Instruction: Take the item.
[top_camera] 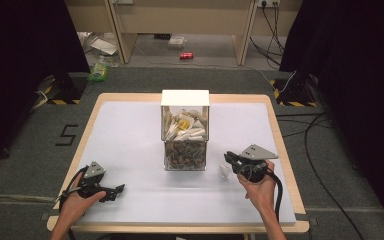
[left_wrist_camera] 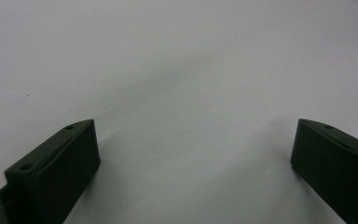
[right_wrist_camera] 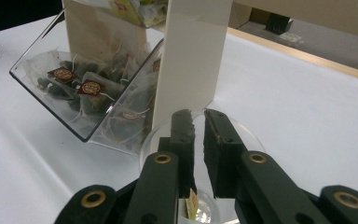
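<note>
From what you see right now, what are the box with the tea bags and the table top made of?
The box looks like clear, glossy plastic, maybe acrylic: the tea bags show through its walls, and the edges catch light. Its side panel is opaque, matte and cream-coloured; plastic or card, I cannot tell. The table top has a matte white sheet, with a pale wooden rim.

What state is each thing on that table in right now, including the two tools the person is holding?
Left tool: open, jaws wide apart, nothing between them, low over the bare table.
Right tool: jaws nearly closed, over a clear cup; grip unclear.
Clear cup: upright, beside the box, a small tag inside.
Clear box: upright, white top, upper part holding white packets, lower drawer tilted open and full of tea bags.
</note>
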### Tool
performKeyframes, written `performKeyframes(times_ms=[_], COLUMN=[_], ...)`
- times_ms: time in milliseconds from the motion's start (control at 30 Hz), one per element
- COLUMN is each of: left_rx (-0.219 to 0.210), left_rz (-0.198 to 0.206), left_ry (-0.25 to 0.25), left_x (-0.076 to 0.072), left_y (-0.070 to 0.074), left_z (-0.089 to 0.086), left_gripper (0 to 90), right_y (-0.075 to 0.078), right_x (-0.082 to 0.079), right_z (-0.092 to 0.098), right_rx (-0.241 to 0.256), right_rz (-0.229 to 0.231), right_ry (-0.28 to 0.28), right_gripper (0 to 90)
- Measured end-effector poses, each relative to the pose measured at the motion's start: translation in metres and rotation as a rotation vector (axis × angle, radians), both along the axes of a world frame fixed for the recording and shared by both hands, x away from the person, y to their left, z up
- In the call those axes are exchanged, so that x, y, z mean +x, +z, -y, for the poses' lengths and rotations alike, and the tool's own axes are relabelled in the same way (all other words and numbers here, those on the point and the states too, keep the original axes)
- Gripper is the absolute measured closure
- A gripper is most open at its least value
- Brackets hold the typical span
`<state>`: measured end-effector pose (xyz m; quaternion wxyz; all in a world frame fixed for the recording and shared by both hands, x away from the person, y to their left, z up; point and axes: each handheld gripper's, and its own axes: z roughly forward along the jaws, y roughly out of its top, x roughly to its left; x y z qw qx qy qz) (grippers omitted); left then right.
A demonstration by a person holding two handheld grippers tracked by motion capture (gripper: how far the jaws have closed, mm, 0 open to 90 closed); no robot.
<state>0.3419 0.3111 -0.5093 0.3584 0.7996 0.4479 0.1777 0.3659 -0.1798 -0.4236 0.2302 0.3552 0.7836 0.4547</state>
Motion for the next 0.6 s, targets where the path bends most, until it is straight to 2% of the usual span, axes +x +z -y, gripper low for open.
performKeyframes(times_ms=[167,367,567,600], left_rx=[0.0,0.0,0.0,0.0], left_rz=[0.001,0.0,0.0,0.0], left_ry=[0.0,0.0,0.0,0.0], left_x=[0.0,0.0,0.0,0.0], left_y=[0.0,0.0,0.0,0.0], left_z=[0.0,0.0,0.0,0.0], left_gripper=[0.5,0.4,0.4,0.4], right_y=[0.003,0.007,0.01,0.01], right_x=[-0.001,-0.001,-0.001,-0.001], right_z=[0.001,0.006,0.01,0.01], right_rx=[0.005,0.015,0.042,0.042], right_rz=[0.013,0.031,0.043,0.043], right_ry=[-0.003,-0.011,-0.035,-0.035], right_gripper=[79.7,73.1,58.7,58.7])
